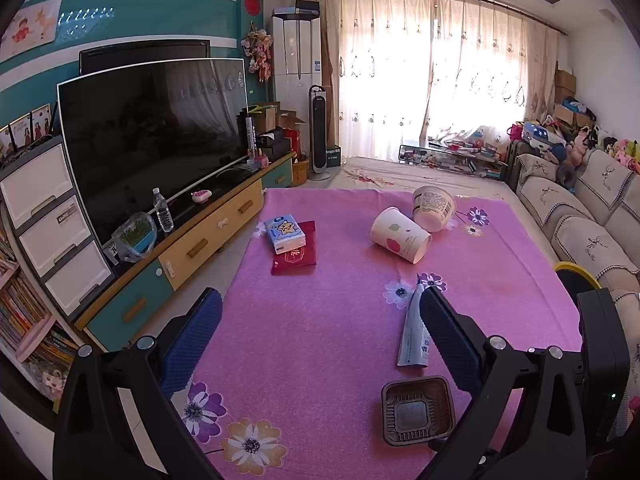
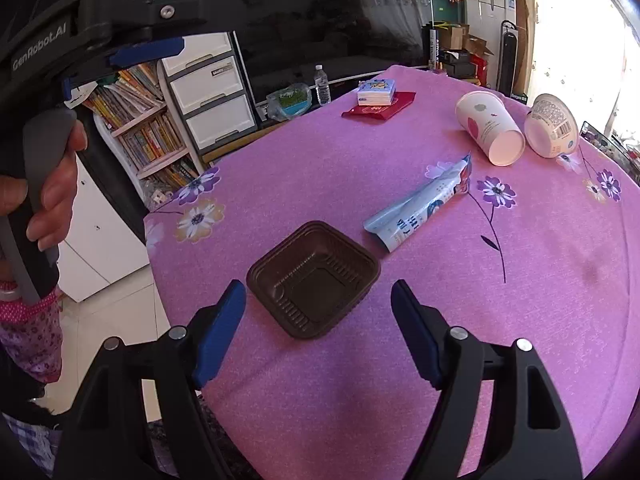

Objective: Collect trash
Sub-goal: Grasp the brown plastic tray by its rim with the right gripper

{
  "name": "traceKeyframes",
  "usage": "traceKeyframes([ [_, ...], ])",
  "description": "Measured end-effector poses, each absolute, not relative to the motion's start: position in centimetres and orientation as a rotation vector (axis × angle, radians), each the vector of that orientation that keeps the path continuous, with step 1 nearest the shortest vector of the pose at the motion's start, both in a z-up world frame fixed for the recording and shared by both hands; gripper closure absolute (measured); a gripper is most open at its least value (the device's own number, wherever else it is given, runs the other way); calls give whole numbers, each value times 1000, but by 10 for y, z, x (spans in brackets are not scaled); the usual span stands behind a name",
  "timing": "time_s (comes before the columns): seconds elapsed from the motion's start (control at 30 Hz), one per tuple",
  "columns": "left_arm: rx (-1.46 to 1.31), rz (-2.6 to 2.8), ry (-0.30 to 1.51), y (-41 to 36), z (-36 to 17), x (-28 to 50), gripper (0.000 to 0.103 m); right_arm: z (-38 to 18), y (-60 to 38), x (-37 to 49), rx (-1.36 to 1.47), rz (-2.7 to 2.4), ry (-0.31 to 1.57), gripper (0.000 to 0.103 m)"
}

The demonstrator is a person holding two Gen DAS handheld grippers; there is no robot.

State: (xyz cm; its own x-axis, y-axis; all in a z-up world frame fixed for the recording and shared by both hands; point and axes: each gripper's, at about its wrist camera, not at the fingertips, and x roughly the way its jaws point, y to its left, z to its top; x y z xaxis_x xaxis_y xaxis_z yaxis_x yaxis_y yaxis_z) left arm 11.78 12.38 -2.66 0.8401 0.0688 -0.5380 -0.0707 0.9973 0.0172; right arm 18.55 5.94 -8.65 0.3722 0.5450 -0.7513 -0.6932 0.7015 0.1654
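A brown plastic tray [image 2: 314, 278] is sitting empty and upright near the front edge of the bench [image 2: 520, 320], which is wearing a pink cloth printed with flowers. The right tool [image 2: 318, 312] is hovering just in front of the tray with its blue-padded fingers [image 2: 220, 332] spread apart, one to each side of the tray's near corner, not touching it. Just beyond the tray, a flattened light-blue wrapper [image 2: 420, 210] is lying on the cloth. Farther back, a white paper cup [image 2: 490, 128] is lying on its side with its mouth facing the camera, and a white tub [image 2: 552, 126] is lying tipped beside it, the two close together. At the far left of the bench, a blue tissue pack [image 2: 376, 91] is resting on a red packet [image 2: 378, 106].

The left tool [image 1: 320, 320] is hanging over the bench with its fingers wide apart, holding nothing. In the right wrist view, a hand [image 2: 52, 184] is gripping its handle. Beyond the bench, a television [image 1: 152, 136] is standing on a low cabinet [image 1: 208, 236].
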Motion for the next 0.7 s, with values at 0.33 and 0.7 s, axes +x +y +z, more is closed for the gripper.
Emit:
traceKeyframes([
  [0.33, 0, 49, 577, 118, -34, 121, 5, -103, 67, 207, -170, 682, 991, 58],
  [0.7, -6, 30, 576, 111, -38, 121, 5, -108, 46, 207, -205, 625, 991, 99],
])
